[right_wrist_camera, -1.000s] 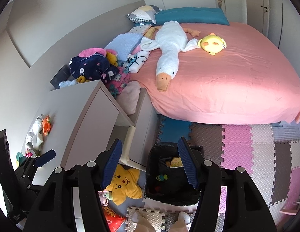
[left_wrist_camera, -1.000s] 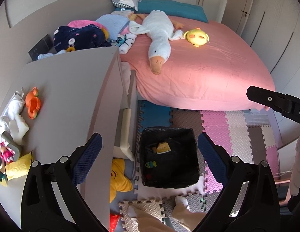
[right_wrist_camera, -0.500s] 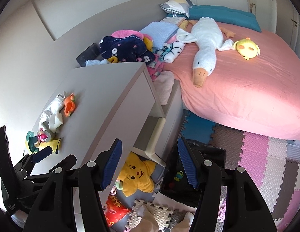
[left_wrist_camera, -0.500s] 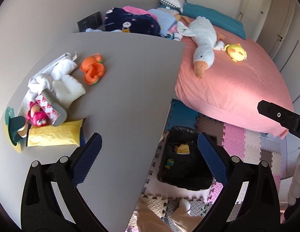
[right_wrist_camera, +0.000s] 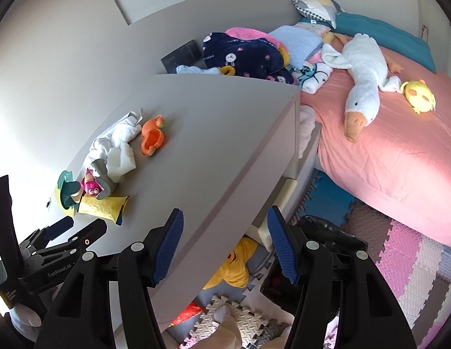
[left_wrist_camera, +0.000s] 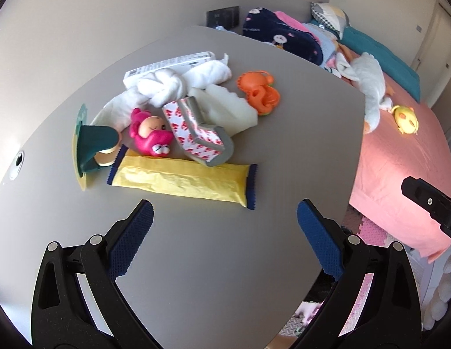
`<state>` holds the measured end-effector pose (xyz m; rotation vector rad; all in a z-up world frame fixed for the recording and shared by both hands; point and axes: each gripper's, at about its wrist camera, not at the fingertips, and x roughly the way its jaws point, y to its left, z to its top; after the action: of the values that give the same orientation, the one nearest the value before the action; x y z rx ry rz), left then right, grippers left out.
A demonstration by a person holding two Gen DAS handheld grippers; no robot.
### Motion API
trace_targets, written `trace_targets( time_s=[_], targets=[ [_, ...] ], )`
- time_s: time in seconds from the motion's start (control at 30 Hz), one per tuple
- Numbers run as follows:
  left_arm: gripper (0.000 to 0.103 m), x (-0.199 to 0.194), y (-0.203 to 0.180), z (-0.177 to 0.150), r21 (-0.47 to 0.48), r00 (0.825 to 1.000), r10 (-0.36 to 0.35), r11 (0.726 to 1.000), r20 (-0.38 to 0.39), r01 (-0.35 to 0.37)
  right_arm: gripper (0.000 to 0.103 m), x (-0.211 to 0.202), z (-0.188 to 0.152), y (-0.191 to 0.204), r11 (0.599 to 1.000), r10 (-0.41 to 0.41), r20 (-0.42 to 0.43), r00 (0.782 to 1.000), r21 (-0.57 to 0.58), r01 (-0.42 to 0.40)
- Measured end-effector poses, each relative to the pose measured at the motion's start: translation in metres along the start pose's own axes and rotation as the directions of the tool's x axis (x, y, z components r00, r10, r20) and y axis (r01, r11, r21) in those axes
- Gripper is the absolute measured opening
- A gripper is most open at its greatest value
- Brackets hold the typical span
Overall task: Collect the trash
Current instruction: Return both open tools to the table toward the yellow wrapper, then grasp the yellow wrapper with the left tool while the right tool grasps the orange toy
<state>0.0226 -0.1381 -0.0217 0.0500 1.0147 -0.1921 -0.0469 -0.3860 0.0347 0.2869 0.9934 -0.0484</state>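
Your left hand-held gripper (left_wrist_camera: 224,232) hovers released and empty just short of the yellow wrapper (left_wrist_camera: 182,179) on the desk (left_wrist_camera: 214,261), jaws spread wide, probably to straddle it. The wrapper lies flat at the near edge of the clutter, the pink doll (left_wrist_camera: 151,135) just behind it. Its long axis runs across your approach, crimped blue ends left and right. Your right hand-held gripper (right_wrist_camera: 225,244) is also released, held near the desk edge above the black bin (right_wrist_camera: 327,232), likely waiting there.

Two wrist views over one desk
Left looks down close on the desk (left_wrist_camera: 214,192); right sits higher, further back, facing the bed (right_wrist_camera: 400,151); both share desk and bed
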Motion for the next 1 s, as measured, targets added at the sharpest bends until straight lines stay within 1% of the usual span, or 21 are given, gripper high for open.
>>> trace_targets(
  time_s=[0.07, 0.13, 0.17, 0.2, 0.27, 0.37, 0.53, 0.63, 0.73, 0.77, 0.9, 0.93, 1.0],
  targets=[
    [0.096, 0.001, 0.011, 0.002, -0.044, 1.0, 0.013, 0.999, 0.001, -0.012, 0.061, 0.004, 0.003, 0.007, 1.0, 0.007, -0.004, 1.0, -0.011, -0.007],
    [0.093, 0.002, 0.023, 0.004, -0.094, 1.0, 0.023, 0.995, -0.002, -0.023, 0.061, 0.008, 0.005, 0.013, 1.0, 0.014, -0.007, 1.0, -0.019, -0.014],
    [0.09, 0.003, 0.029, 0.004, -0.118, 1.0, 0.022, 0.993, -0.008, -0.023, 0.061, 0.009, 0.006, 0.015, 1.0, 0.016, -0.008, 1.0, -0.022, -0.016],
    [0.087, 0.006, 0.035, 0.005, -0.146, 1.0, 0.02, 0.989, -0.017, -0.022, 0.061, 0.011, 0.007, 0.018, 1.0, 0.018, -0.01, 1.0, -0.025, -0.018],
    [0.083, 0.011, 0.045, 0.006, -0.19, 0.999, 0.022, 0.981, -0.037, -0.029, 0.061, 0.014, 0.009, 0.021, 0.999, 0.021, -0.014, 1.0, -0.031, -0.022],
    [0.08, 0.02, 0.056, 0.007, -0.233, 0.997, 0.026, 0.972, -0.07, -0.042, 0.061, 0.02, 0.011, 0.026, 0.999, 0.023, -0.02, 1.0, -0.033, -0.023],
    [0.08, 0.033, 0.064, 0.015, -0.288, 0.996, 0.006, 0.957, -0.092, -0.032, 0.061, 0.03, 0.015, 0.031, 0.999, 0.016, -0.031, 0.999, -0.035, -0.017],
    [0.08, 0.041, 0.069, 0.02, -0.321, 0.994, 0.005, 0.946, -0.106, -0.038, 0.061, 0.035, 0.018, 0.034, 0.999, 0.011, -0.037, 0.999, -0.039, -0.013],
    [0.079, 0.051, 0.07, 0.024, -0.314, 0.992, 0.027, 0.947, -0.125, -0.065, 0.061, 0.04, 0.021, 0.038, 0.999, 0.005, -0.04, 0.999, -0.05, -0.007],
    [0.077, 0.052, 0.069, 0.025, -0.301, 0.991, 0.048, 0.95, -0.122, -0.083, 0.061, 0.041, 0.021, 0.04, 0.999, 0.003, -0.041, 0.999, -0.054, -0.006],
    [0.063, 0.057, 0.069, 0.03, -0.236, 0.989, 0.095, 0.964, -0.114, -0.12, 0.061, 0.049, 0.027, 0.047, 0.998, 0.0, -0.048, 0.999, -0.07, -0.003],
    [0.061, 0.058, 0.07, 0.032, -0.223, 0.988, 0.102, 0.967, -0.112, -0.125, 0.061, 0.053, 0.029, 0.05, 0.997, 0.001, -0.05, 0.999, -0.076, -0.005],
    [0.05, 0.059, 0.073, 0.034, -0.196, 0.986, 0.124, 0.97, -0.109, -0.143, 0.061, 0.058, 0.033, 0.056, 0.996, 0.005, -0.055, 0.998, -0.086, -0.009]
  ],
)
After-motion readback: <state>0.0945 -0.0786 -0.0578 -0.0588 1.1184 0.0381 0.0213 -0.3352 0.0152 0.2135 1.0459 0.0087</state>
